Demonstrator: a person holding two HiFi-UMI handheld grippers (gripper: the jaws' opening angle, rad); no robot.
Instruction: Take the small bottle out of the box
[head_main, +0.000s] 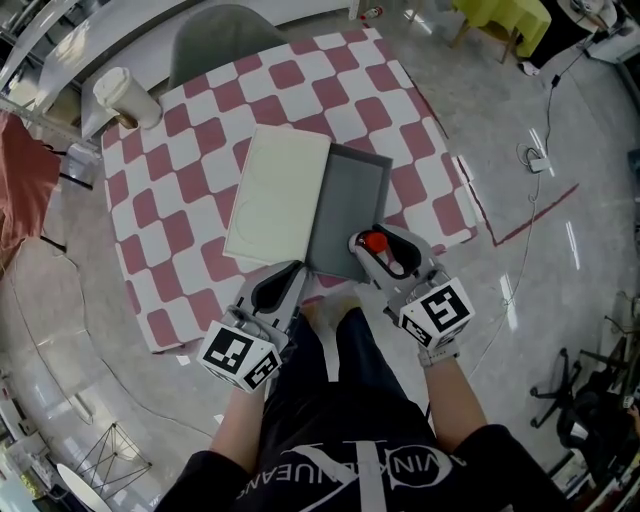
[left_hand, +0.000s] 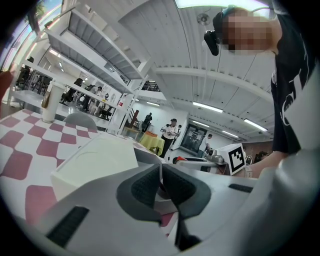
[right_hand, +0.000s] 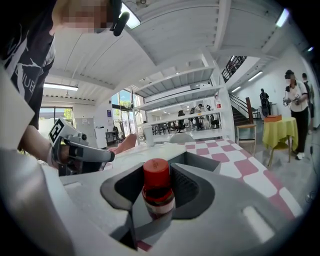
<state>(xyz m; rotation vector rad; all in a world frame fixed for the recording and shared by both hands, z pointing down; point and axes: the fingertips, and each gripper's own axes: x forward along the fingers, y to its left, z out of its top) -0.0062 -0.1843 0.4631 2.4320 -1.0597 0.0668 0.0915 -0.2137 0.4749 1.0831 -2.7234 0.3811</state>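
Observation:
A small bottle (head_main: 374, 241) with a red cap (right_hand: 156, 172) stands upright between the pads of my right gripper (head_main: 379, 250), which is shut on it at the near right corner of the grey box (head_main: 345, 210). The box lies open on the checked tablecloth (head_main: 180, 160). Its white lid (head_main: 280, 190) lies flat against the box's left side. My left gripper (head_main: 288, 276) hovers at the table's near edge, just left of the box. Its dark pads (left_hand: 145, 187) are pressed together with nothing between them. The left gripper view shows the white lid (left_hand: 95, 160) just ahead.
A white cylinder-shaped cup (head_main: 125, 97) stands at the table's far left corner, with a grey chair (head_main: 225, 35) behind the table. The person's legs are against the near table edge. Cables (head_main: 535, 160) lie on the floor to the right.

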